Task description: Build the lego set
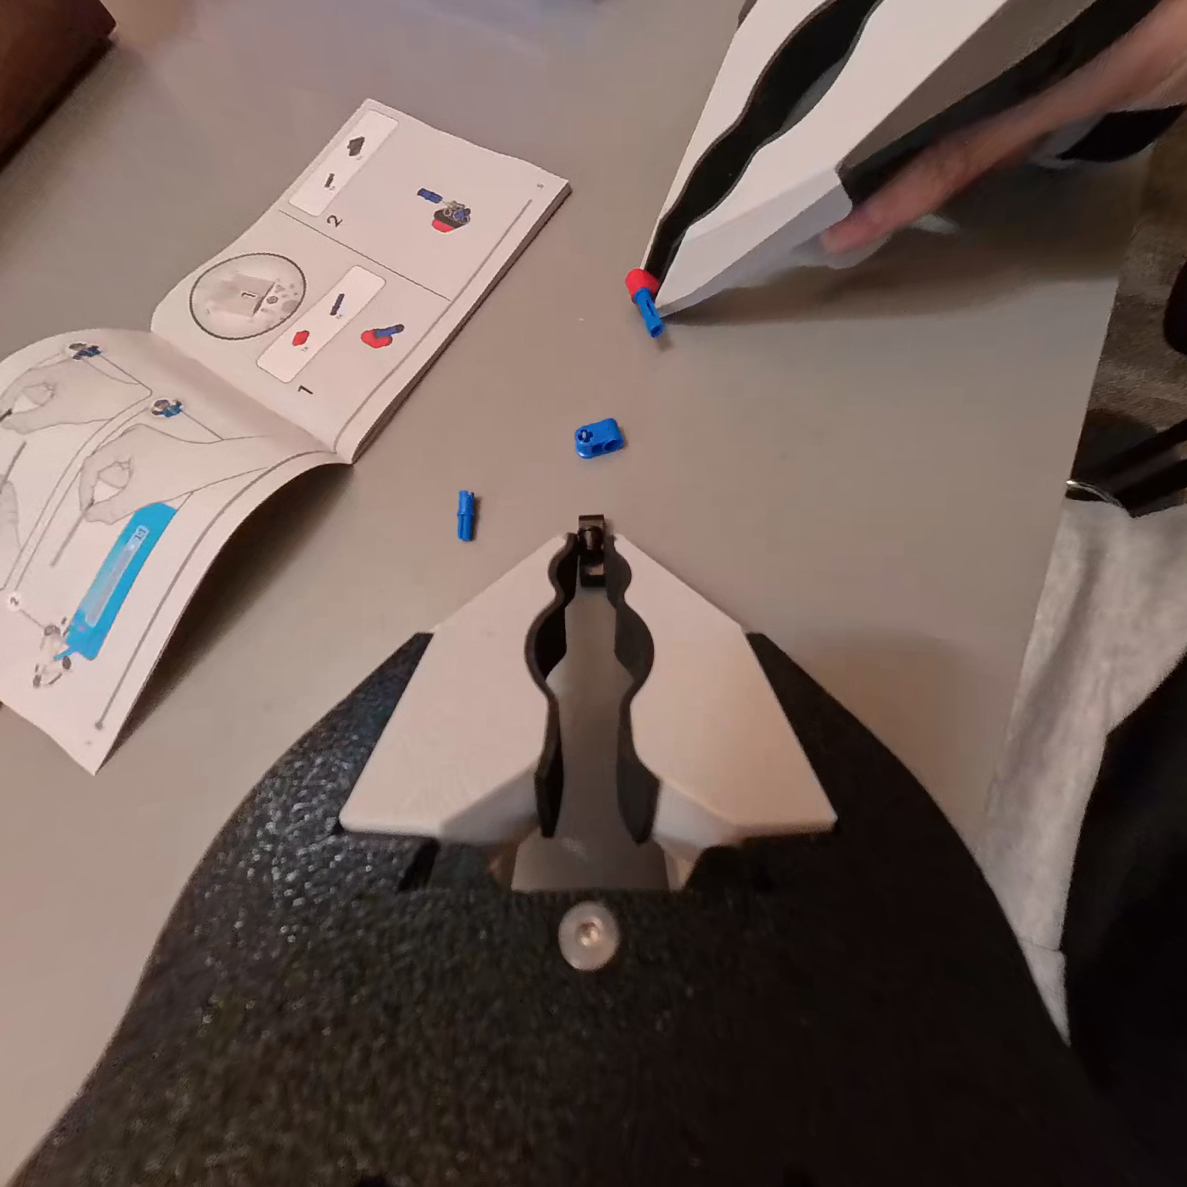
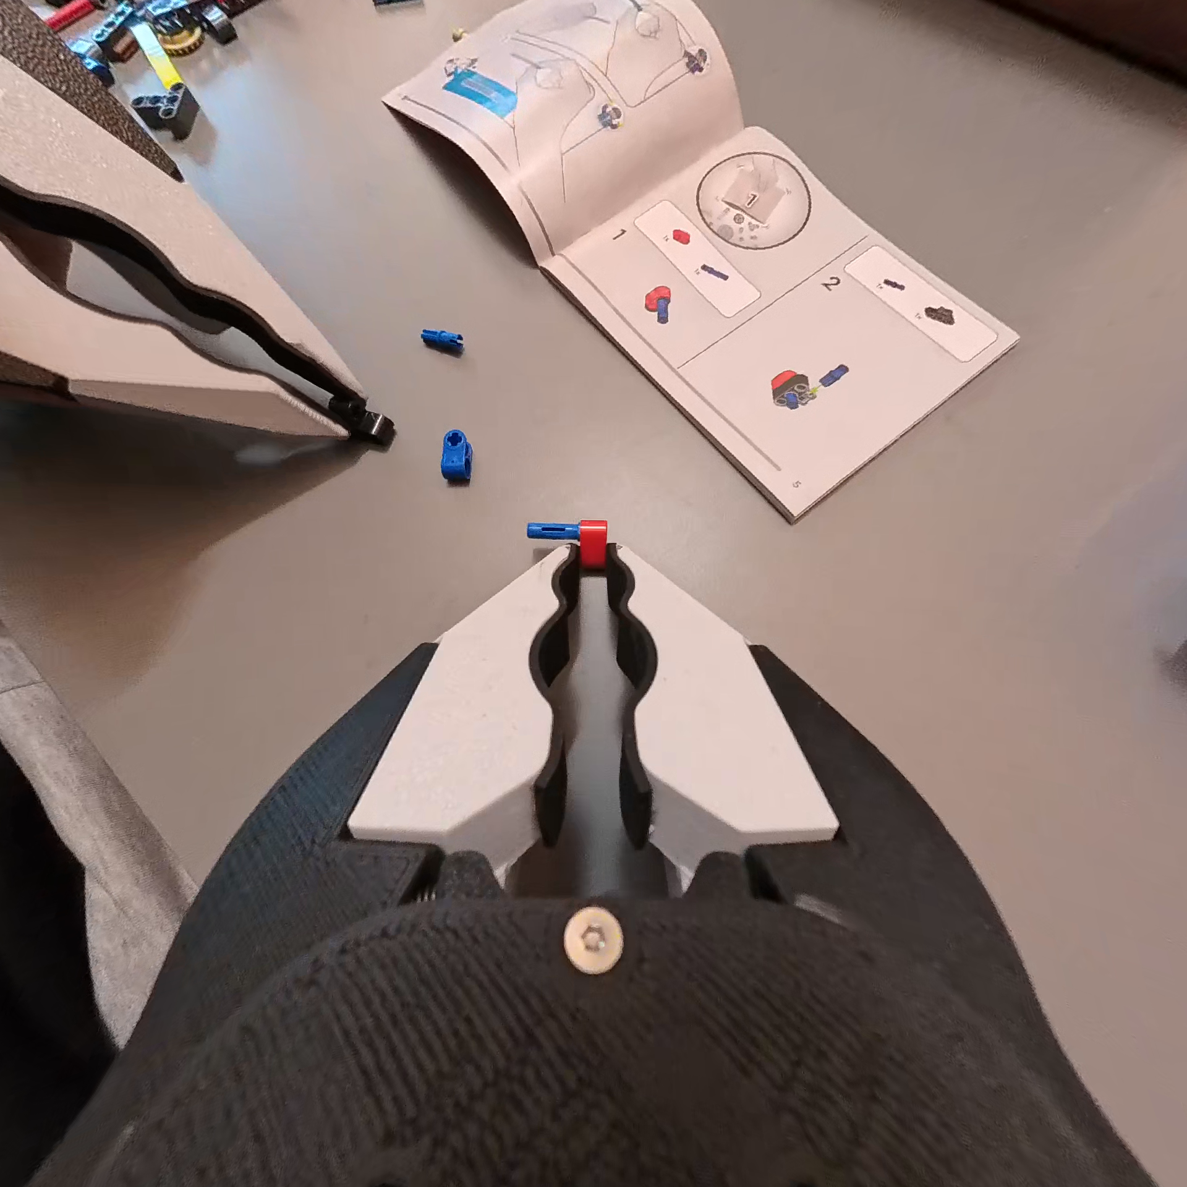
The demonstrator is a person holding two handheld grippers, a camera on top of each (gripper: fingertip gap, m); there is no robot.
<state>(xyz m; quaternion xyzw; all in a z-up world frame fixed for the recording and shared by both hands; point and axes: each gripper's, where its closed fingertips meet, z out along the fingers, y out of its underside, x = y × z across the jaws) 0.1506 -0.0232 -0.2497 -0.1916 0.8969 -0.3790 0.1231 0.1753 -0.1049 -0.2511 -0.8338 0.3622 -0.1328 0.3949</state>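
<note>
My left gripper is shut on a small black lego piece, held low over the grey table. It also shows in the right wrist view with the black piece at its tip. My right gripper is shut on a red lego piece with a blue pin sticking out to the left. In the left wrist view the right gripper holds the red piece and pin. A loose blue connector and a loose blue pin lie between the grippers.
An open instruction booklet lies on the table beyond the loose pieces. A pile of several lego parts sits at the far left in the right wrist view. A hand holds the right gripper. The table edge runs along the right. Across from one pair of fingers to the other is roughly 9 cm. The loose blue connector lies around 4 cm away from my left fingertips.
</note>
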